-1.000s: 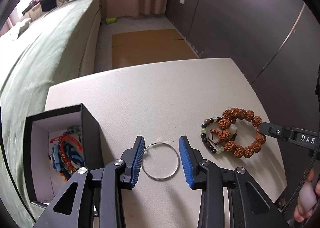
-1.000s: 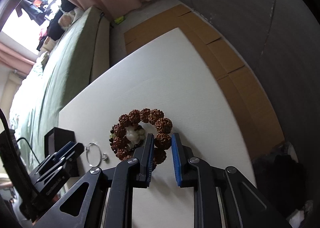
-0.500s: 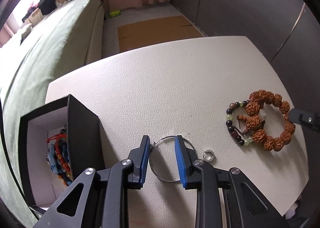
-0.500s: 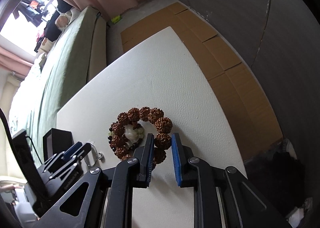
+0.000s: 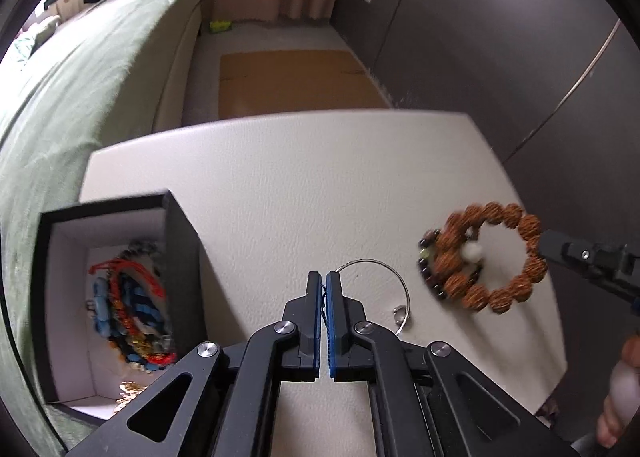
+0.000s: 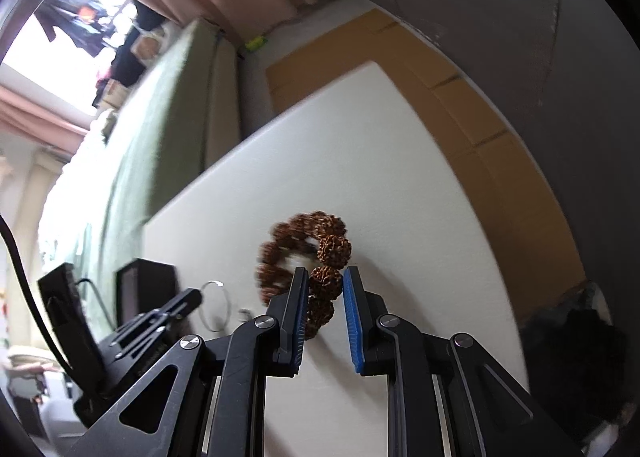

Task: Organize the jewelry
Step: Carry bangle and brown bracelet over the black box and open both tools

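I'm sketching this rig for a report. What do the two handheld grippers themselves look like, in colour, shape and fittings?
Both match. The left gripper and right gripper are matte black, each with two angular fingers built from flat linkage arms with triangular cut-outs and round silver pivot screws. The fingertip pads are blue and finely ribbed. A black cable runs along the left unit in the right wrist view. No lettering is legible now.

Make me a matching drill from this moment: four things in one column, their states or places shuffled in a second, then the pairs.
Things
1. thin silver hoop
2. brown seed-bead bracelet
3. black box
4. flat cardboard

States or places
A. on the floor beyond the table
B. nipped at its rim by the left claw
C. open, with corded bracelets inside
D. one bead between the right claw's blue pads

Pairs: 1-B, 2-D, 3-C, 4-A
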Motion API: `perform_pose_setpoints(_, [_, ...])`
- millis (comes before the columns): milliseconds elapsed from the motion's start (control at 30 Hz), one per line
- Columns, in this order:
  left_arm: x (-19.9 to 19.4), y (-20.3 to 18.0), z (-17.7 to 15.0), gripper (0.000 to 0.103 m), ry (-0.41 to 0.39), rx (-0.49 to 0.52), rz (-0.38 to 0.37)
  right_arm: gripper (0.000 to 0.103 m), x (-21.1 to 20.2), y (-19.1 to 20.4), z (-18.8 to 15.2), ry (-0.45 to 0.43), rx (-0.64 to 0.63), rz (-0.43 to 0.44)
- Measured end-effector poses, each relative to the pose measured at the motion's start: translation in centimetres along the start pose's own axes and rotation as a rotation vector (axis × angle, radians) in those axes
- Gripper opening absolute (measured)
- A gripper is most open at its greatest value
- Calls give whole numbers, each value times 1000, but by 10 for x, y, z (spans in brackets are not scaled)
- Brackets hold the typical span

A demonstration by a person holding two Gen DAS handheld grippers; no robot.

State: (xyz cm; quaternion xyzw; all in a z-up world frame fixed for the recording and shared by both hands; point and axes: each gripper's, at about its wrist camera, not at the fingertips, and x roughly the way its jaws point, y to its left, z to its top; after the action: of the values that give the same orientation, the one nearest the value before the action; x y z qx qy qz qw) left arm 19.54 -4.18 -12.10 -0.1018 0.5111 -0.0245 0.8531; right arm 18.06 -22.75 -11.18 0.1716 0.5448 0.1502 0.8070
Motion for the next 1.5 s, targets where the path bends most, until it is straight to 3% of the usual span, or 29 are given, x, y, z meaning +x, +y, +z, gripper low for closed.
perform_pose_setpoints(200, [-37,14,1,1,-68,-33,-35,19,-11,32,-5,-50,-63,112])
perform_pose_setpoints(467, [-75,53,1,1,-148,-116,-45,18,-18,63,-12,-114,-93,198])
perform_pose_setpoints(767, [-91,94,1,3,-170,-202,-46,18,-16,95,-17,-144,-112,282])
perform_pose_setpoints(800, [-92,98,1,6,-158,-209,-45,18,-16,101,-17,-147,-118,297])
perform_pose_setpoints(867, [-94,106,1,27,-153,-228,-42,18,-15,107,-19,-148,-125,321])
perform_pose_setpoints(900, [-97,109,-1,50,-165,-239,-40,18,-14,112,-20,-149,-129,339])
perform_pose_setpoints(933, [-101,113,-2,64,-190,-255,-35,18,-14,116,-22,-149,-132,350])
perform_pose_setpoints(1233, [-123,143,-4,67,-262,-329,-47,18,-11,151,-36,-155,-200,469])
perform_pose_setpoints(1500, [-132,163,-9,67,-279,-372,-50,18,7,174,-44,-135,-251,435])
